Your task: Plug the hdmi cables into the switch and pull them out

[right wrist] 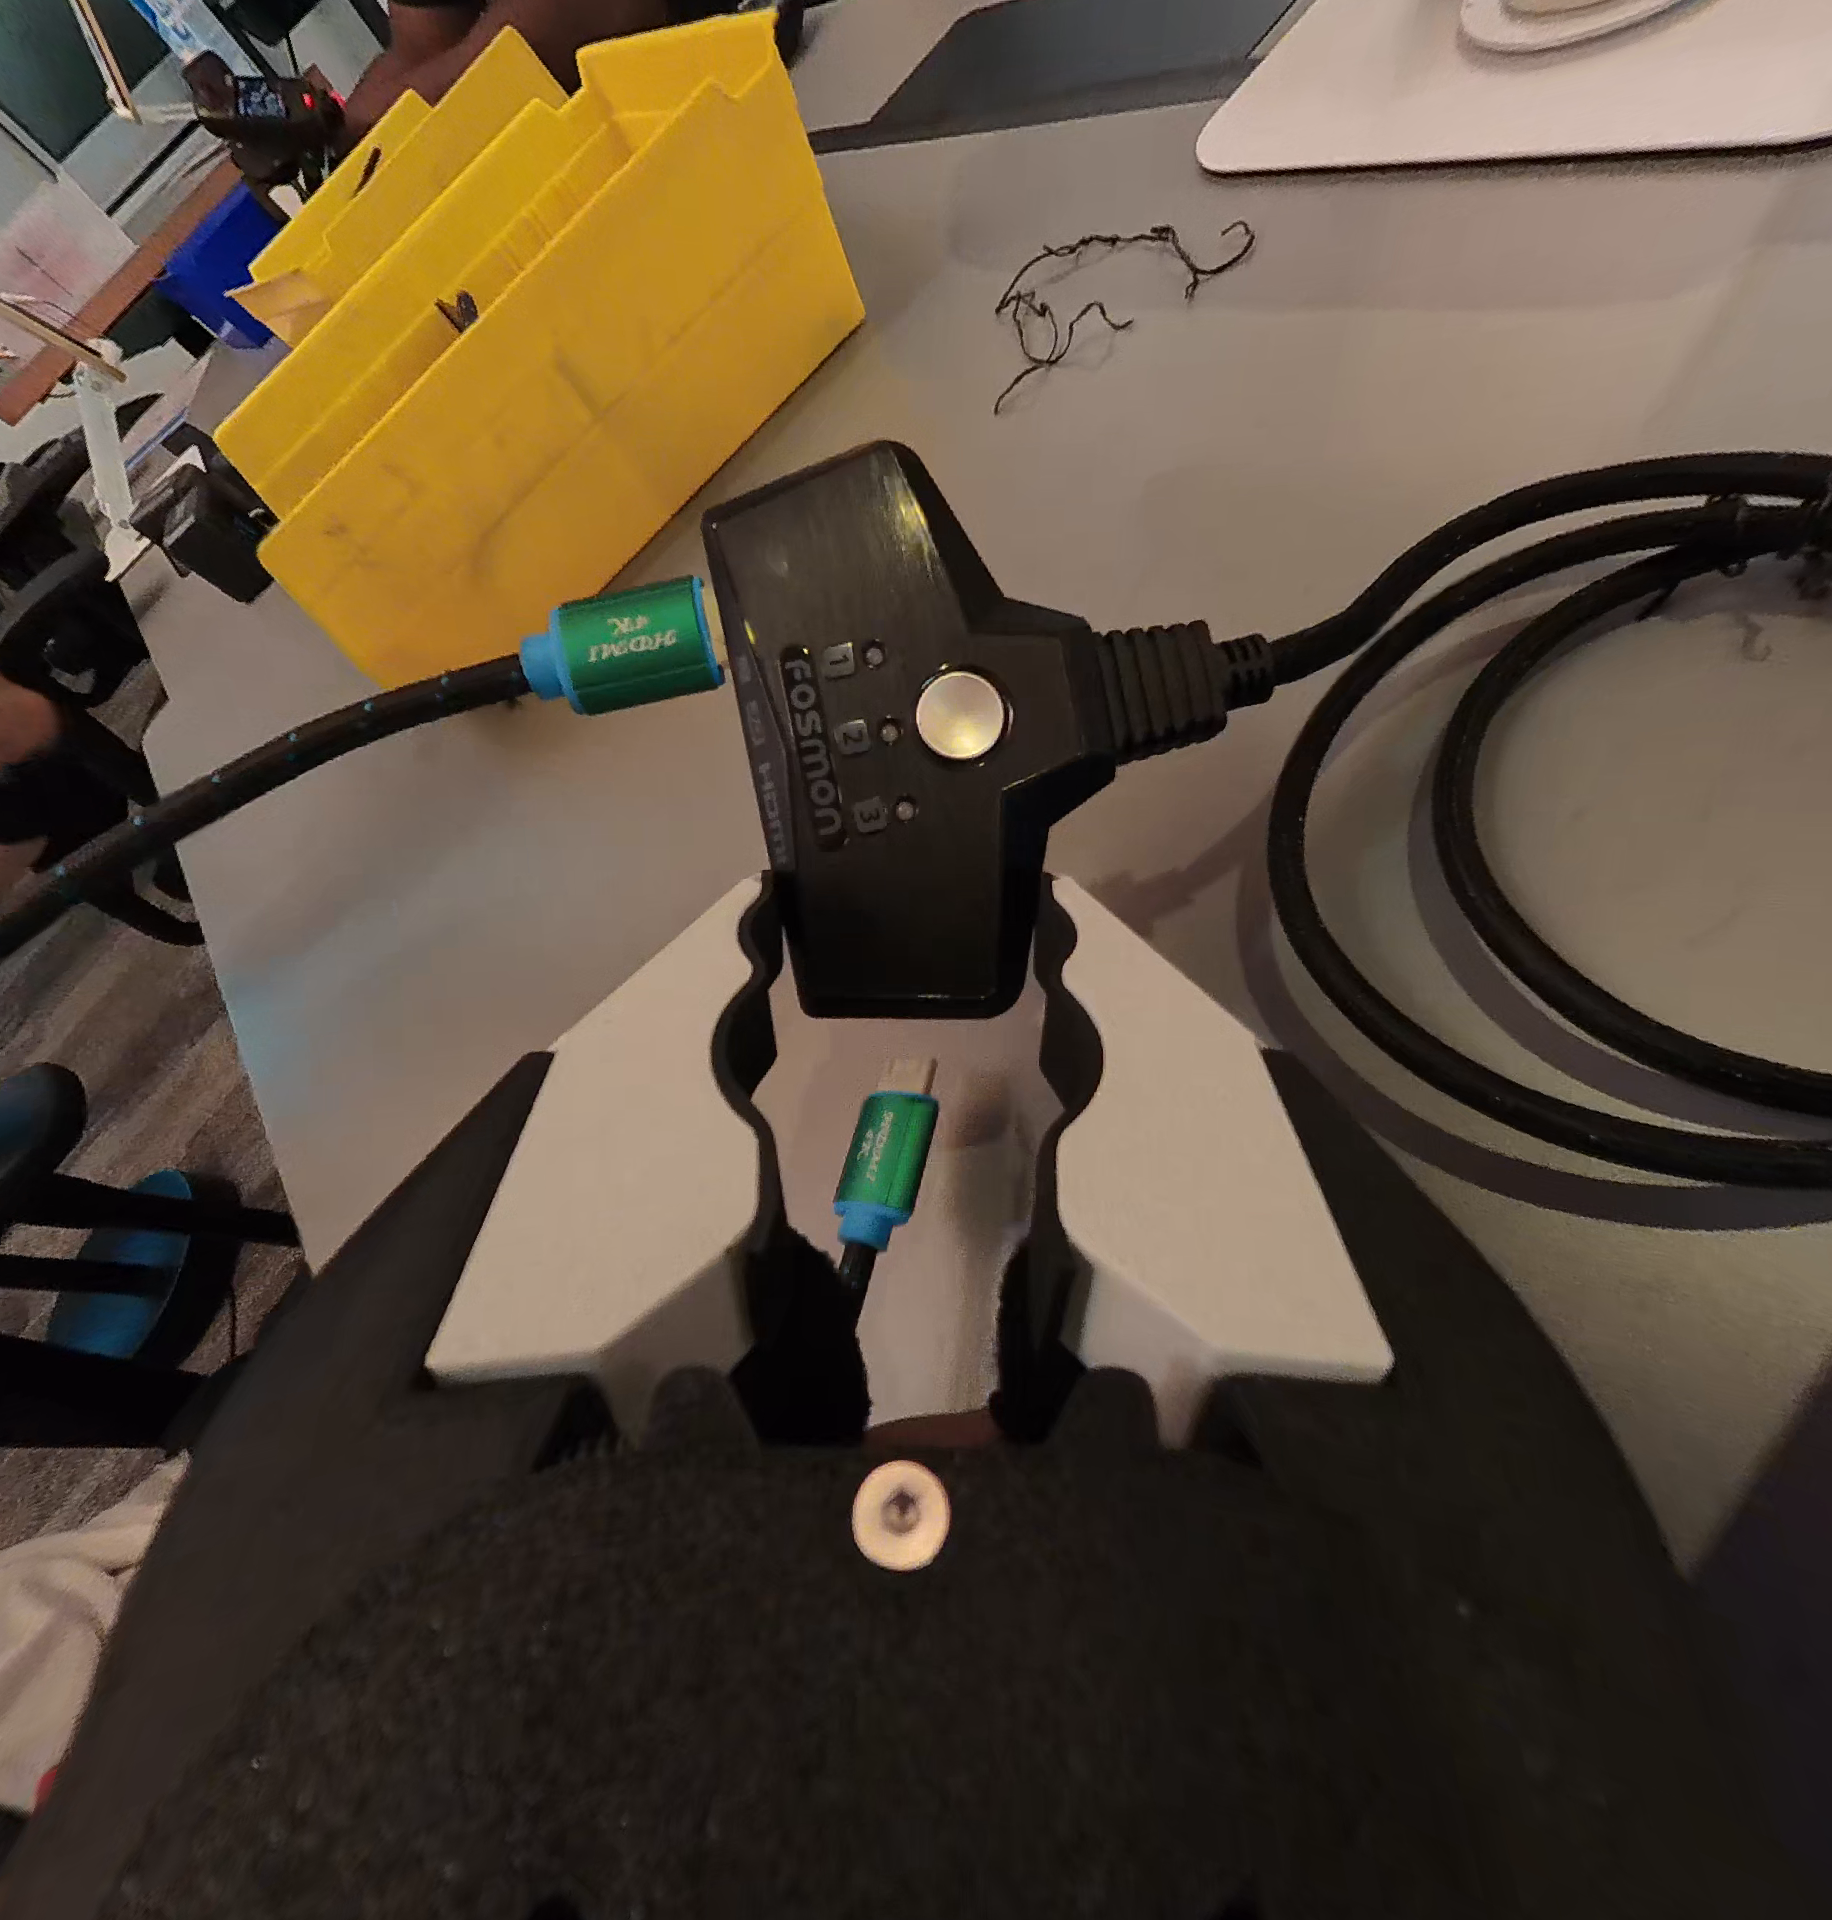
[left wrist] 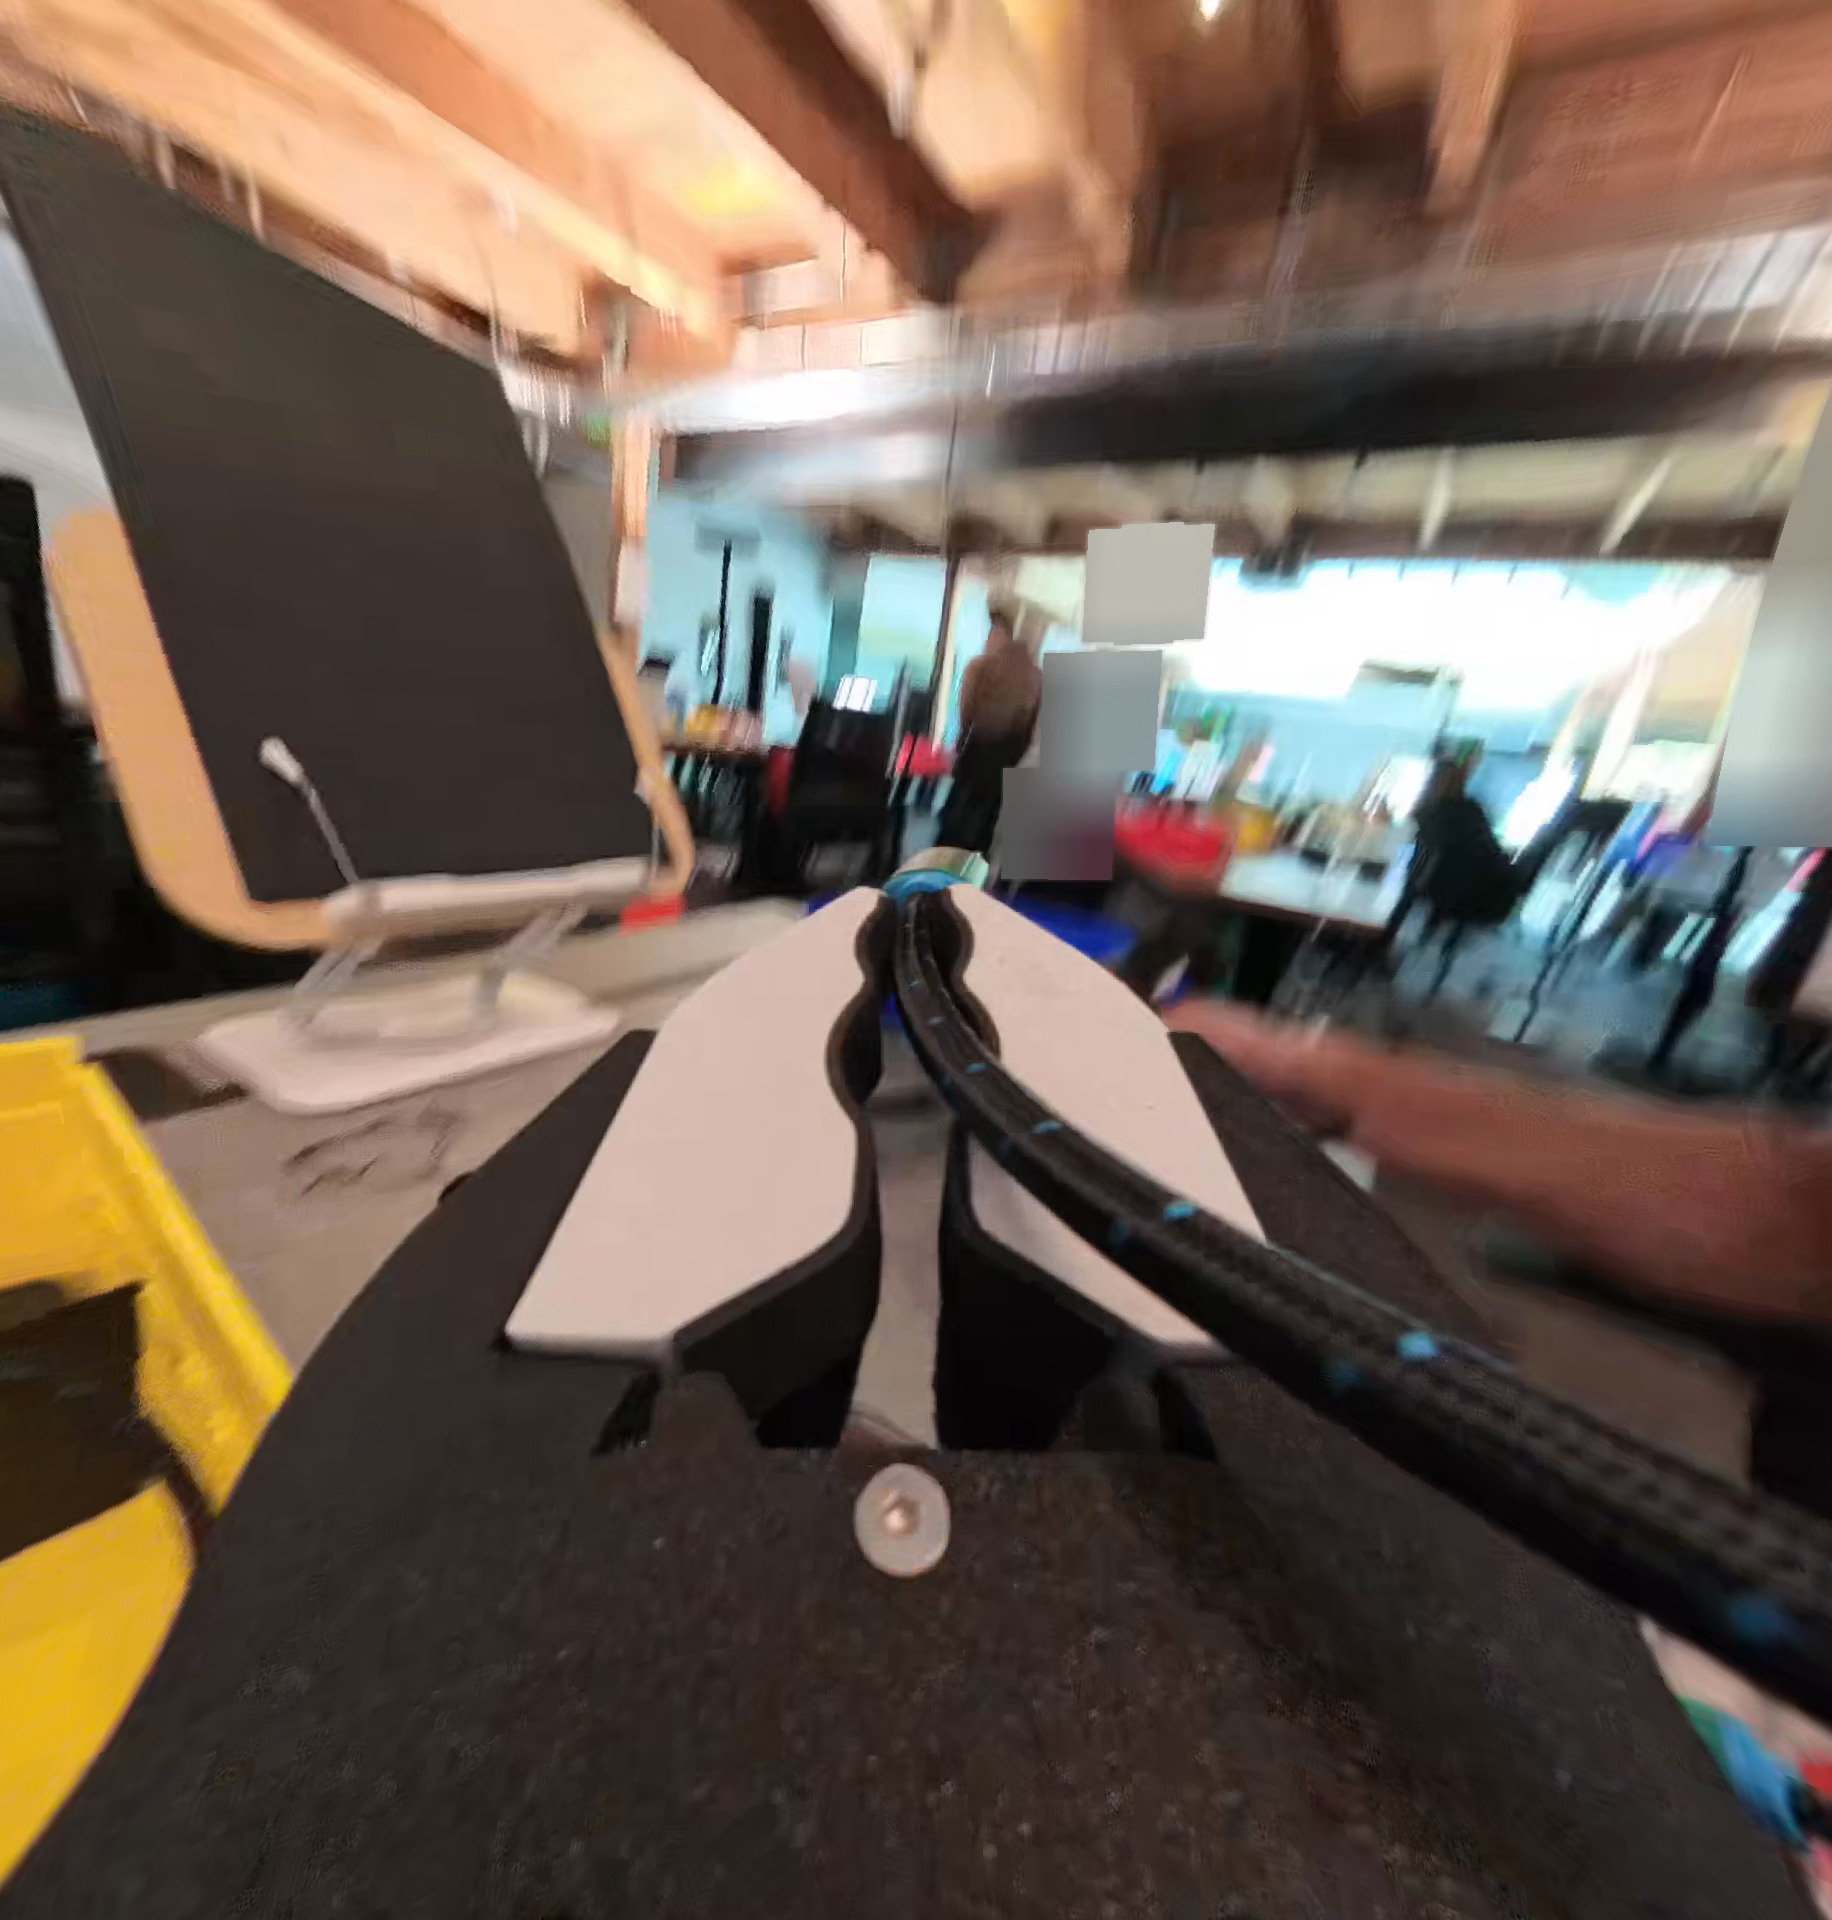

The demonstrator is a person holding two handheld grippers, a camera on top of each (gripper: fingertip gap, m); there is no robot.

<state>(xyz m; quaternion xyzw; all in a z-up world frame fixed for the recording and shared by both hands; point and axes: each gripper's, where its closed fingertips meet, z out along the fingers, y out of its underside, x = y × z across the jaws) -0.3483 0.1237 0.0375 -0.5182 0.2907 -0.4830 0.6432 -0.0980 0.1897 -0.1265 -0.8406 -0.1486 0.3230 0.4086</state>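
My right gripper (right wrist: 907,906) is shut on the near end of the black HDMI switch (right wrist: 891,675) and holds it just above the grey table (right wrist: 1255,395). A green HDMI plug (right wrist: 631,649) sits in the switch's left side, and its braided cable (right wrist: 268,758) runs off to the left. A second green plug (right wrist: 886,1158) lies loose on the table under my right fingers. My left gripper (left wrist: 917,909) is shut on a black braided cable (left wrist: 1255,1236). That cable's blue-collared plug end (left wrist: 933,871) sticks out past the fingertips. The left wrist view is blurred.
A yellow bin (right wrist: 538,312) stands left of the switch and shows in the left wrist view (left wrist: 60,1195). The switch's own black cable (right wrist: 1514,1039) coils at the right. There is loose black thread (right wrist: 1099,291), a white stand base (right wrist: 1514,104), a dark panel (left wrist: 320,571) and a hand (left wrist: 1514,1164). My hands' fingertips stand some 30 cm from each other.
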